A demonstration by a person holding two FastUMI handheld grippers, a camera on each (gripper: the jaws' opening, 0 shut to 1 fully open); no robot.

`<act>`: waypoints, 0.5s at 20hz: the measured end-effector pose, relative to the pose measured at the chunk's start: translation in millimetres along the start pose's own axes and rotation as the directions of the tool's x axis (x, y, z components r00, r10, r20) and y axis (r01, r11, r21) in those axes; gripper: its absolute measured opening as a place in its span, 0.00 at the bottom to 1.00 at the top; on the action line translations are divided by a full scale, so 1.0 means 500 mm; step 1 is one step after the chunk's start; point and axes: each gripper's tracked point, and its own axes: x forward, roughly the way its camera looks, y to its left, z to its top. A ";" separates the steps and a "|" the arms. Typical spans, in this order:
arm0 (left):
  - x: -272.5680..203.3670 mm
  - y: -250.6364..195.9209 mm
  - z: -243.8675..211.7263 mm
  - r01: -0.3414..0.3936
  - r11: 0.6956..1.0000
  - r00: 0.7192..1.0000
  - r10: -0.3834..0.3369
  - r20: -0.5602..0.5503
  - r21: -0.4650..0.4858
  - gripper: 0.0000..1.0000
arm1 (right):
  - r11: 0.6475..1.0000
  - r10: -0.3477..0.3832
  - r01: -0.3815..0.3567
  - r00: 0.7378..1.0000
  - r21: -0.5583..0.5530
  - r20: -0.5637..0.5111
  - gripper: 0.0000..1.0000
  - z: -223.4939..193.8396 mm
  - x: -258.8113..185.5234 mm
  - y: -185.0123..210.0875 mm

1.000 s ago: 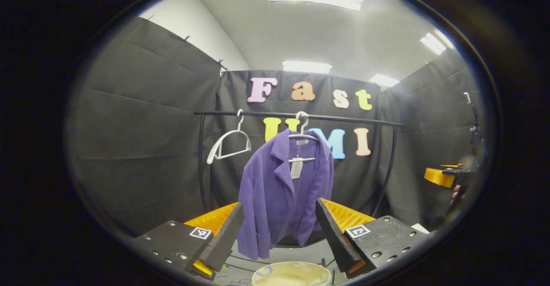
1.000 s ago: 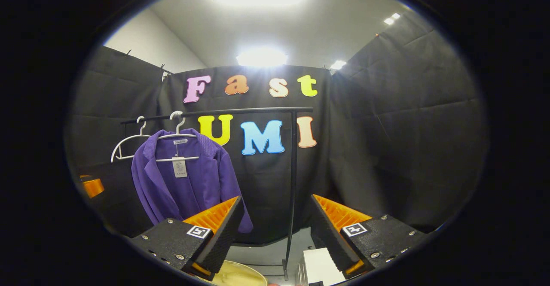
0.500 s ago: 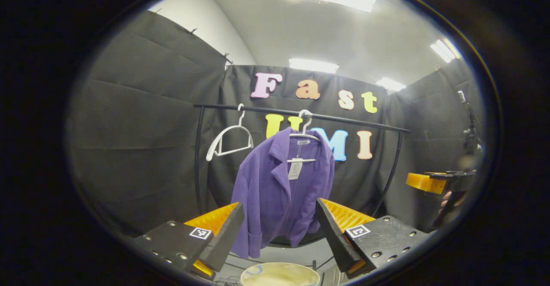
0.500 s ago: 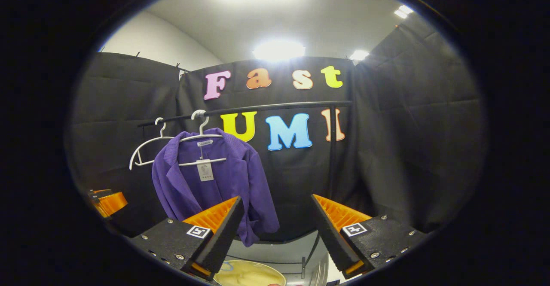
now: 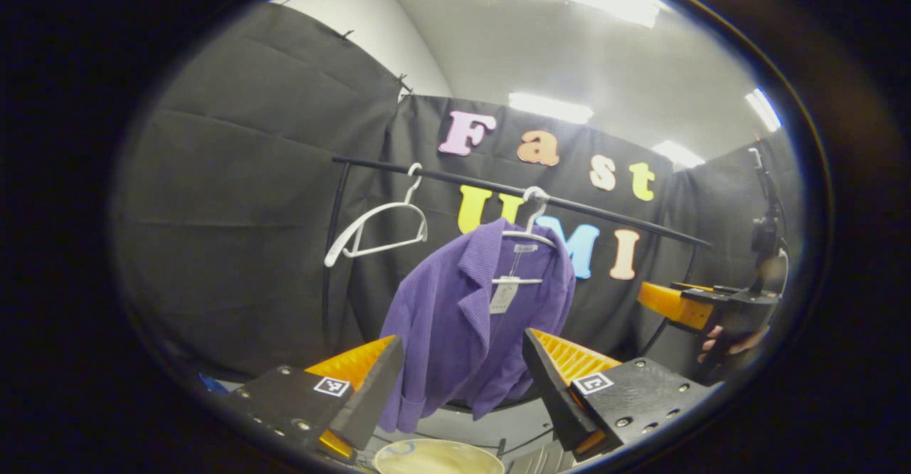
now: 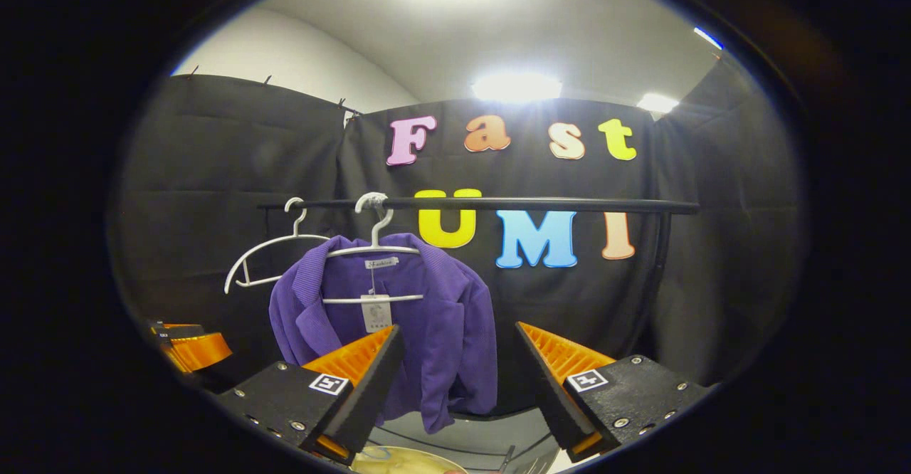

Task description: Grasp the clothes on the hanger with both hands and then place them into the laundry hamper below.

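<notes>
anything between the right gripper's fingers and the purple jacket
Nothing. In the right gripper view, open air separates the right gripper from the purple jacket hanging on the rail.

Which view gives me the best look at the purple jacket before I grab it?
The right gripper view: the purple jacket hangs nearly square-on, both shoulders and its white hanger visible. The left gripper view shows the jacket tilted and from the side, one shoulder turned away.

I see a black rail (image 6: pixel 541 205) carrying two white hangers: one bare hanger (image 6: pixel 274 255), one hanger (image 6: pixel 375 246) holding the purple jacket (image 6: pixel 427 324). Cream hamper (image 5: pixel 438 457) sits on the floor below.
</notes>
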 end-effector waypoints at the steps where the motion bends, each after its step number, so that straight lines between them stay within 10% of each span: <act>1: 0.020 0.000 0.009 -0.016 1.000 1.000 0.016 0.002 -0.003 0.96 | 1.000 0.020 -0.020 1.000 0.013 0.001 0.93 0.005 0.025 0.010; 10: 0.195 -0.037 0.009 -0.157 0.987 0.988 0.157 0.002 -0.016 0.96 | 0.993 0.098 -0.094 0.994 0.069 -0.050 0.95 -0.058 0.235 0.009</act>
